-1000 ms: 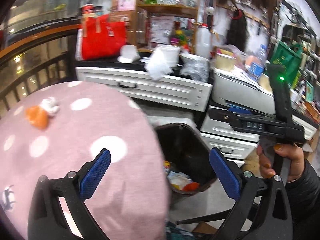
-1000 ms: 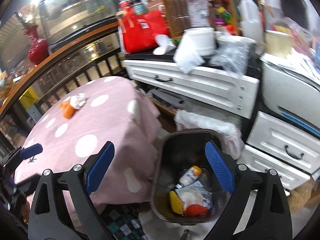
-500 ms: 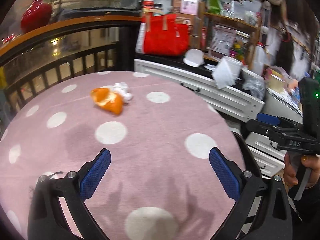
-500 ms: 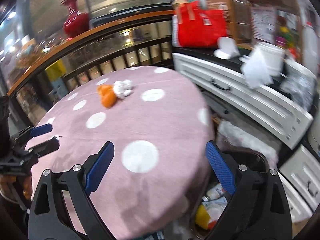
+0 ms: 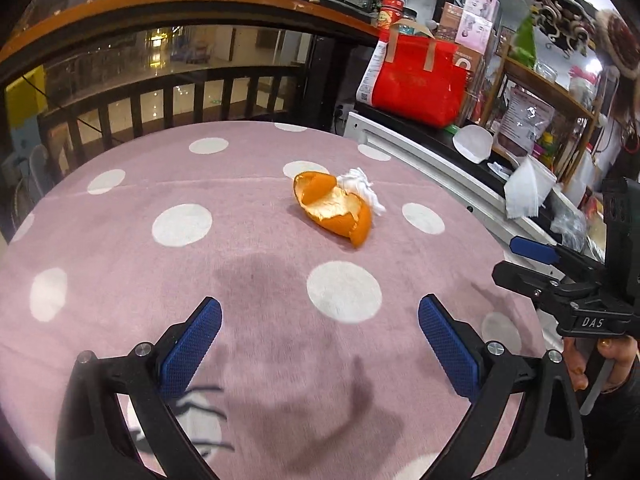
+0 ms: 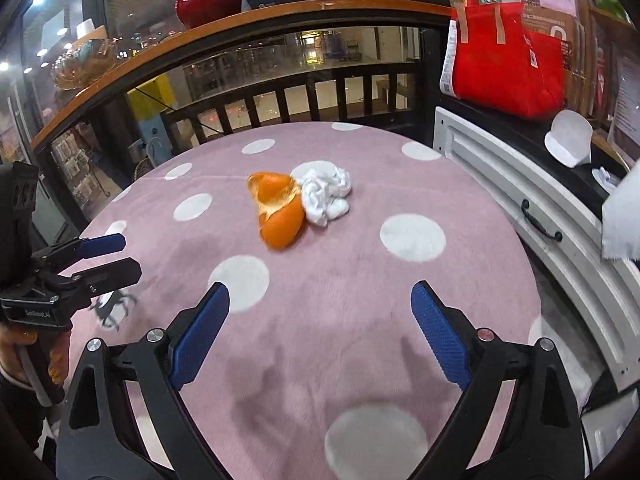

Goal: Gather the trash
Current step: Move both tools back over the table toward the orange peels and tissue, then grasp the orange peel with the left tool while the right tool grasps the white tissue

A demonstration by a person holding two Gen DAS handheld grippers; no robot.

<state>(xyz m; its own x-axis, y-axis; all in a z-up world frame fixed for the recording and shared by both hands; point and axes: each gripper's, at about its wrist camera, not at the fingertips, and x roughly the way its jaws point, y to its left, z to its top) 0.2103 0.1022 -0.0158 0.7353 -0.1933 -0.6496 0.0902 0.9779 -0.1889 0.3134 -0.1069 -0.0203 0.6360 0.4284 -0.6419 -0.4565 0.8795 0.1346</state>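
We hold both fingers spread, empty. The orange peel touches the tissue wad on the far surface, ahead of both grippers; neither is clearly nearer.

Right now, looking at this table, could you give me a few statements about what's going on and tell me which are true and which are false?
1. An orange peel lies on the pink spotted tablecloth. True.
2. A crumpled white tissue touches the peel. True.
3. The left gripper is clamped on the peel. False: its jaws are wide open and empty, short of the peel.
4. The right gripper holds the tissue. False: it is open and holds nothing.
5. A red bag stands on the dark counter beyond the table. True.
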